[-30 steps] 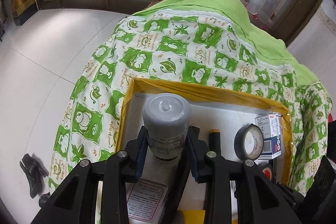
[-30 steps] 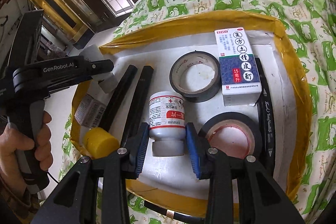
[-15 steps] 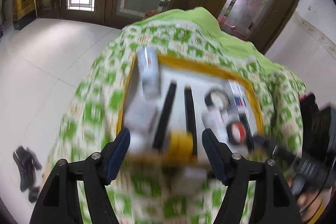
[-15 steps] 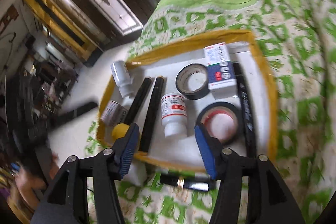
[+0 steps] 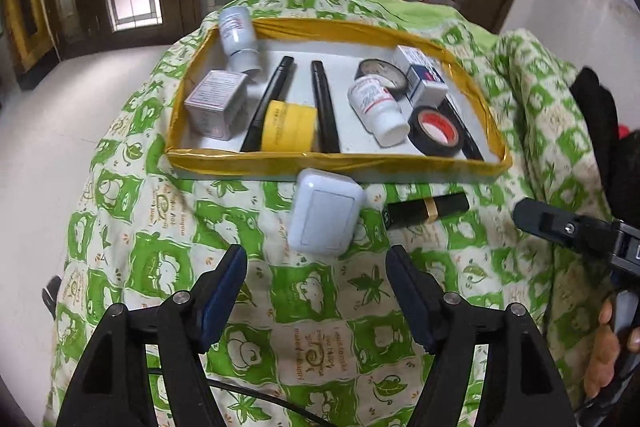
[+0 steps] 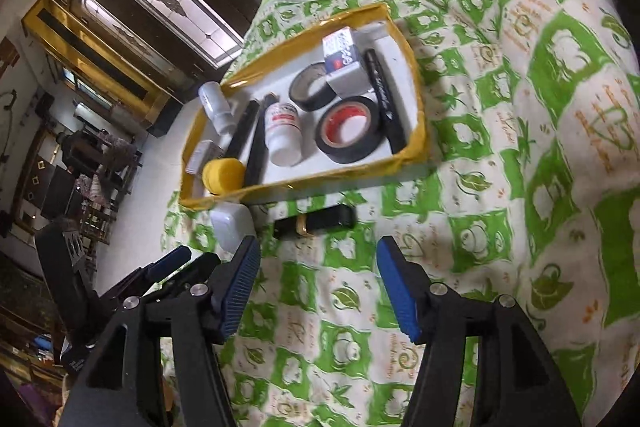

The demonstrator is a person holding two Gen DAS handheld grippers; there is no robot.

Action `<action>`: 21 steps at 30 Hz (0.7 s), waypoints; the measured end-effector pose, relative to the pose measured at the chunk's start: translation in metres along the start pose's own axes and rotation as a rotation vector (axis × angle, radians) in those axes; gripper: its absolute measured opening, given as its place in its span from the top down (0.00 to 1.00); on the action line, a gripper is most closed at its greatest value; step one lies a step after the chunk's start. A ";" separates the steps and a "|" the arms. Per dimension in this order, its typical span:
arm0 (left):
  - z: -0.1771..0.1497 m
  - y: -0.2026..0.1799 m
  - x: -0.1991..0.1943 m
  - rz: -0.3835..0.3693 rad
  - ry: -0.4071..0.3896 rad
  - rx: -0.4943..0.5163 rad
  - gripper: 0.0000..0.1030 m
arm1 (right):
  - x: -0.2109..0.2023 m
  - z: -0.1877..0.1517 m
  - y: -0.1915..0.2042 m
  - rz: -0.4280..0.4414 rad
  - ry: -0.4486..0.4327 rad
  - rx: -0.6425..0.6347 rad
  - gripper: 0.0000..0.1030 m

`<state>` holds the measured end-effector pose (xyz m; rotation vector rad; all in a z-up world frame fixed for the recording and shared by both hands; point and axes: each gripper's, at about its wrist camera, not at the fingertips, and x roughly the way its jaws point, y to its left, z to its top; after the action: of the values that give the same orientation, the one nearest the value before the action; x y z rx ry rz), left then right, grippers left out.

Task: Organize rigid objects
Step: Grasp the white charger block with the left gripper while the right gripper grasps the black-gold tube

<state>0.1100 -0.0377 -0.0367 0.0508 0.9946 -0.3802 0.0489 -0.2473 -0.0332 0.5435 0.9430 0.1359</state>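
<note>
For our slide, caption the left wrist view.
Open left gripper faces a white case lying outside the filled yellow tray.

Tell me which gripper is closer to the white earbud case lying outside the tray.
Left. The left gripper hangs open just short of the white earbud case; the right gripper sits off to its right, nearer the black tube.

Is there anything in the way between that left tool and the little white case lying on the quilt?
Nothing visible. The left tool hangs open just short of the white case, with only bare green quilt between them. The black tube lies off to the case's right, and the yellow-rimmed tray sits beyond it.
</note>
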 end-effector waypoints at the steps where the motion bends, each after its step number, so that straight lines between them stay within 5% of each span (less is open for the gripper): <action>1: 0.000 -0.002 0.000 0.004 -0.001 0.008 0.27 | 0.003 -0.001 0.001 -0.010 0.004 -0.008 0.42; 13: 0.011 -0.010 0.031 0.038 0.015 0.063 0.27 | 0.017 -0.004 0.004 -0.044 0.036 -0.035 0.42; 14: 0.011 -0.011 0.036 0.044 0.021 0.073 0.32 | 0.018 -0.004 0.005 -0.042 0.040 -0.039 0.42; 16: 0.011 -0.012 0.042 0.048 0.041 0.082 0.59 | 0.020 -0.003 0.008 -0.039 0.048 -0.052 0.42; 21: 0.011 0.000 0.030 -0.033 0.048 -0.004 0.59 | 0.025 0.001 0.014 -0.057 0.049 -0.110 0.42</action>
<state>0.1336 -0.0485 -0.0551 0.0402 1.0441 -0.4091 0.0657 -0.2268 -0.0436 0.4128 0.9914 0.1496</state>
